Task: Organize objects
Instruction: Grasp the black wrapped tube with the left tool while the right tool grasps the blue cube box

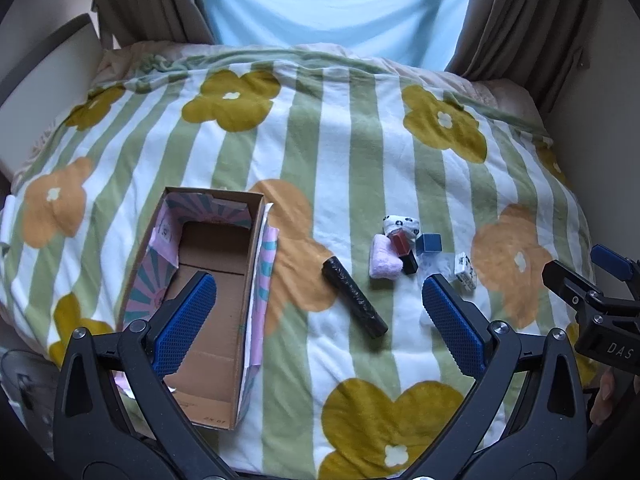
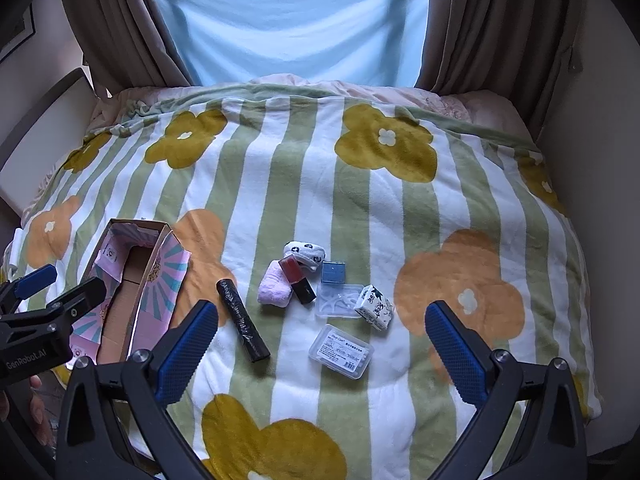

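Two tongs are hovering over the bed, both spread wide and holding nothing: left tongs (image 1: 320, 312) hanging between the box and the clutter, right tongs (image 2: 322, 340) hanging above the clear cases.

Step in hand, by my reading: the very start, nothing yet lifted. The cardboard box (image 2: 132, 280) is sitting open and bare at far left on the striped flower blanket (image 2: 360, 160), presumably the destination.

Left to right, counting:
- one black roll (image 2: 243, 320), lying just right of the box, nearest to it;
- one pink folded cloth (image 2: 274, 289);
- one red-and-black block (image 2: 297, 278), touching the pink cloth;
- one white patterned bundle (image 2: 306, 254), behind the block;
- one blue square box (image 2: 334, 272);
- two clear plastic cases, the farther one (image 2: 338, 300) holding white picks, the nearer one (image 2: 342, 352) labelled;
- one tissue pack (image 2: 375, 306), leaning against the farther case.

Next move likely calls for lowering one of the tongs across the black roll's narrow width, closing gently, then carrying it leftward into the box. The soft blanket may be letting items sink or roll.
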Available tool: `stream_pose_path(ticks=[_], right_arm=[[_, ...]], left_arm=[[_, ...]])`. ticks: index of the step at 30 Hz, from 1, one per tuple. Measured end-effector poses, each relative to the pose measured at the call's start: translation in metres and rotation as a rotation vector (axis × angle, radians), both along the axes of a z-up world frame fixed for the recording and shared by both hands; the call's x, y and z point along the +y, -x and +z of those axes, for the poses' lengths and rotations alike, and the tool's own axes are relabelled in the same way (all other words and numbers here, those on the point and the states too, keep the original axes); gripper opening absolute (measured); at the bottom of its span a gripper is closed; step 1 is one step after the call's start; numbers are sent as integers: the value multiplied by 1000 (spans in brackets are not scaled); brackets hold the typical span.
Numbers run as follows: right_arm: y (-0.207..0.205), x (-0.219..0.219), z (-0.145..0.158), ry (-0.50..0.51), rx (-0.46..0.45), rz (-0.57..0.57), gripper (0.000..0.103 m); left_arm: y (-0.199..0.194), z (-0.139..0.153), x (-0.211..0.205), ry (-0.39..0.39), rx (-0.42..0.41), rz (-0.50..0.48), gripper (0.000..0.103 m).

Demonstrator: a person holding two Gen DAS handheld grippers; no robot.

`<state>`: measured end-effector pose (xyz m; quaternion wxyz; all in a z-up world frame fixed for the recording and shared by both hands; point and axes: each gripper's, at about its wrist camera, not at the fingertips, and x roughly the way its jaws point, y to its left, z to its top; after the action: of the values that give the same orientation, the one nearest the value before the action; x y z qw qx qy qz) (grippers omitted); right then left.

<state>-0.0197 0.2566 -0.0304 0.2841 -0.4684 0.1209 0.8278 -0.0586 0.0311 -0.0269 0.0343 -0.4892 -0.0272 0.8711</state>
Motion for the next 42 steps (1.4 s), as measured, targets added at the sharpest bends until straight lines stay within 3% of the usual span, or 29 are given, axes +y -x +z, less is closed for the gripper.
stream_pose_path(ticks=[2, 3, 9, 23, 30, 35, 37, 42], right_arm=[[3, 8, -5, 11, -8, 4, 102], [4, 13, -8, 15, -14, 7, 102], [19, 40, -36, 51, -64, 36, 102], [73, 105, -132, 132, -185, 42, 102], [95, 135, -184, 186, -258, 9, 102], [105, 143, -222, 233, -321, 15, 93], [107, 146, -232, 251, -335, 14, 89], [107, 157, -247, 287, -347, 4, 75]], left_arm=[[3, -7, 3, 0, -19, 8, 102], [5, -10, 5, 0, -28, -40, 102], [17, -42, 18, -5, -103, -6, 102], [56, -169, 46, -44, -334, 56, 102], [75, -217, 60, -28, -381, 81, 101], [87, -246, 66, -29, -421, 121, 98], [90, -256, 68, -36, -445, 134, 94], [93, -274, 71, -59, -489, 152, 73]])
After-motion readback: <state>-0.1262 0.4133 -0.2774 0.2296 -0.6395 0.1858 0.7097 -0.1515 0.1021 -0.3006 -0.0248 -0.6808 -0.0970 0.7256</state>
